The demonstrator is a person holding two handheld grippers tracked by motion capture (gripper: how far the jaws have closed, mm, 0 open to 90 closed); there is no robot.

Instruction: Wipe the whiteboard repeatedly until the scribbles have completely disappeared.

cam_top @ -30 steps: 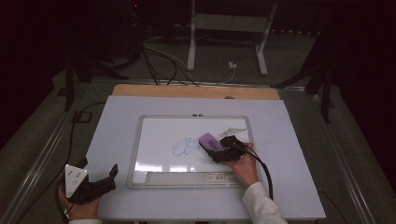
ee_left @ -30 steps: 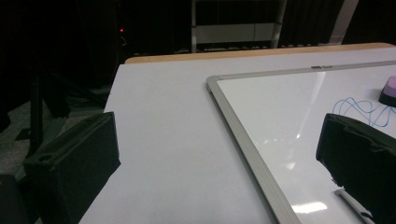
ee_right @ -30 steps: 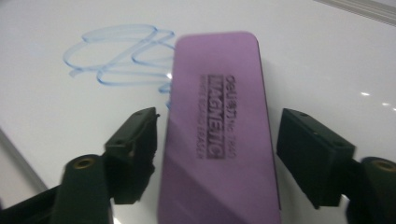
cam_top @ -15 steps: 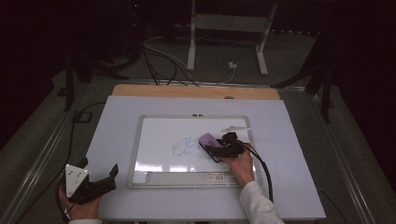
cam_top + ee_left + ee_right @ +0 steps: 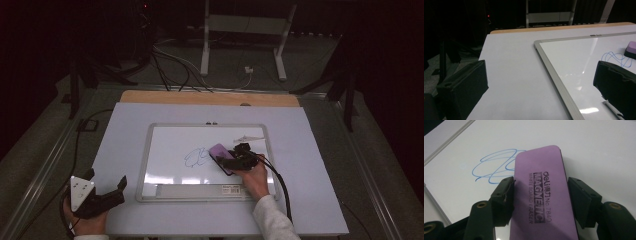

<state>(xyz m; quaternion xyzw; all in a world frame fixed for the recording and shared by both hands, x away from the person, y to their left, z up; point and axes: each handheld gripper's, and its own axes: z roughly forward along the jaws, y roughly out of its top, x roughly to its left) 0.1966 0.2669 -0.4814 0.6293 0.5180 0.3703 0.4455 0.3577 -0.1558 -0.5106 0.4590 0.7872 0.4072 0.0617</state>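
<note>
Around the bench

A wooden strip (image 5: 210, 97) edges the bench's (image 5: 320, 200) far side; a white stand (image 5: 242, 25) and cables (image 5: 175, 62) occupy the floor beyond.

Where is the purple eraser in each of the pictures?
High view: the purple eraser sits mid-board on the whiteboard, held in the right gripper.
Left gripper view: only its corner peeks in at the right edge, past the scribble.
Right gripper view: big and central, between the two jaws.
Shared landmark: the blue scribble just beside the eraser.
</note>
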